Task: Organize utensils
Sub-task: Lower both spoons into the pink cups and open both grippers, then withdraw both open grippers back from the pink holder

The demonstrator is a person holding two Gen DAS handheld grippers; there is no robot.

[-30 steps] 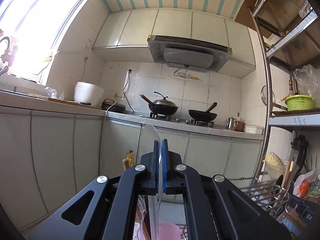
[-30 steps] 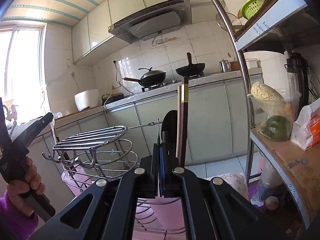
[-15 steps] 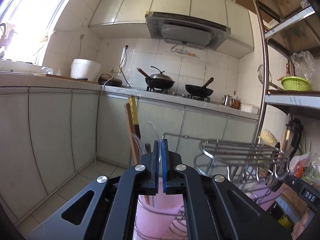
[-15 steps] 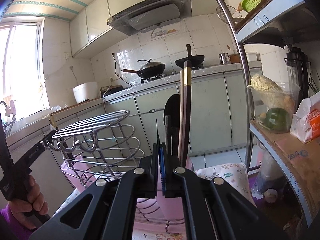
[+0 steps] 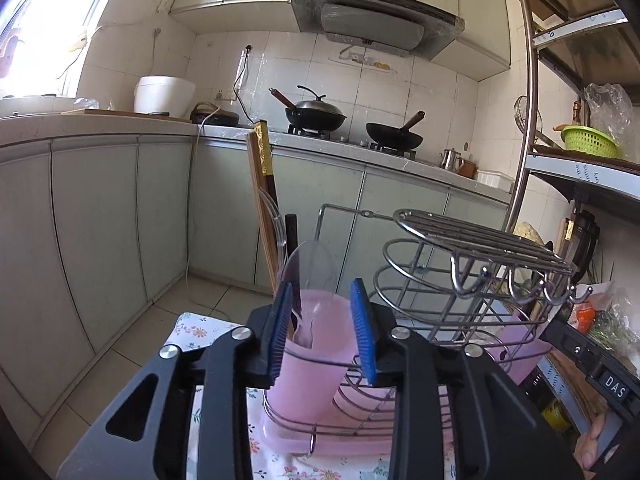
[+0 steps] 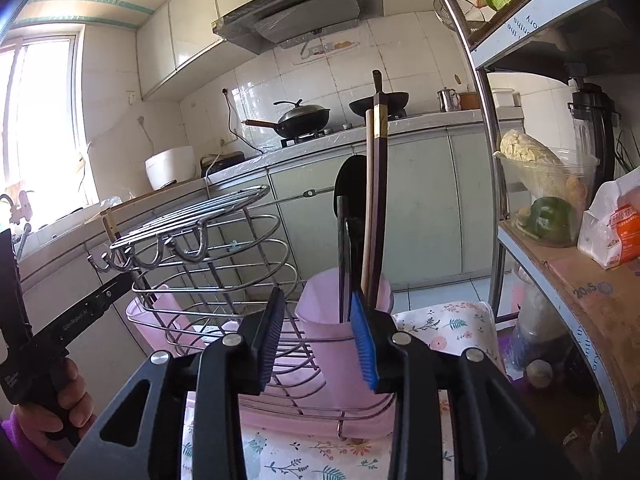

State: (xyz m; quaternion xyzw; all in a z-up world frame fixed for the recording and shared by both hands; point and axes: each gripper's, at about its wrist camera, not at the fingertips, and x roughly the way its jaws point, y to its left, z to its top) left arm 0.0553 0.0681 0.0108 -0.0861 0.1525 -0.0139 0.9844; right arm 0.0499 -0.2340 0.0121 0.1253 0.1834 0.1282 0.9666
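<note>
Both tongs are spread right now, and both have just been opening.

The left tongs sit over a pink cup at the near left corner of the wire rack. A clear plastic spoon stands in that cup, bowl end up, between the blue pads but not pinched, as far as I can see. Behind it in the same cup are a pair of brown chopsticks with a gold band near the top, another clear utensil and a dark handle, all leaning slightly left.

The right tongs hover by the other pink cup, at the rack's right end in that view. In this cup stand 2 chopsticks, 1 pale and 1 dark with a gold band, plus a black spoon with its round end up. The chopsticks rise just behind the right pad; I can't tell if they touch it, but nothing is squeezed.

The rack sits in a pink tray on a flowery cloth that covers the surface. At the left edge of the right view, a hand in a purple sleeve grips the handle of the left tongs.
</note>
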